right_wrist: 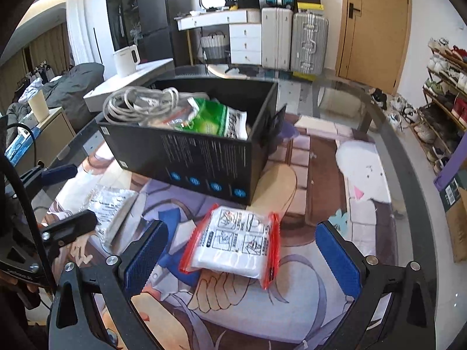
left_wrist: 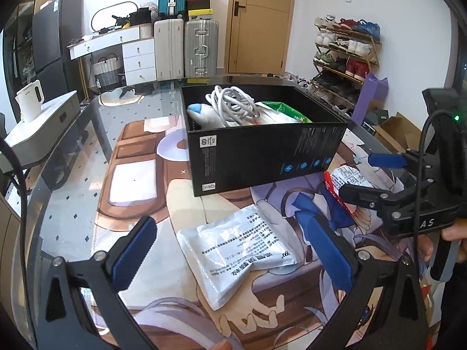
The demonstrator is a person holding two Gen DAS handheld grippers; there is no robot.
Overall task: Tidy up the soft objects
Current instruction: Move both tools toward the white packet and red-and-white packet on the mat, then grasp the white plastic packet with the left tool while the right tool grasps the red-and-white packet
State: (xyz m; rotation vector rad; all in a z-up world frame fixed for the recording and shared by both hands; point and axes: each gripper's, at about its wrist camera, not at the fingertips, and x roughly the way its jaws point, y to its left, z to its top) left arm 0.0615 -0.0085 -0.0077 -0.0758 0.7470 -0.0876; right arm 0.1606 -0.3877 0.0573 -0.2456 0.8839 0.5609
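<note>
A silver foil pouch (left_wrist: 233, 250) lies flat on the printed mat, between the spread blue pads of my left gripper (left_wrist: 230, 250), which is open and not touching it. A white pack with red edges (right_wrist: 236, 242) lies between the fingers of my right gripper (right_wrist: 242, 256), also open. Behind both stands an open black box (left_wrist: 262, 145) holding a coiled white cable (left_wrist: 233, 102), a green packet (right_wrist: 216, 116) and a white and blue plush (left_wrist: 201, 113). In the right wrist view the silver pouch (right_wrist: 108, 213) and the left gripper (right_wrist: 65, 198) show at the left.
The printed mat (left_wrist: 140, 180) covers a glass table (left_wrist: 67, 227) with a curved edge. A white kettle (left_wrist: 29, 102) stands on a side unit to the left. Suitcases, a door and a shoe rack (left_wrist: 344, 52) are behind. A cardboard box (right_wrist: 458, 221) sits on the floor to the right.
</note>
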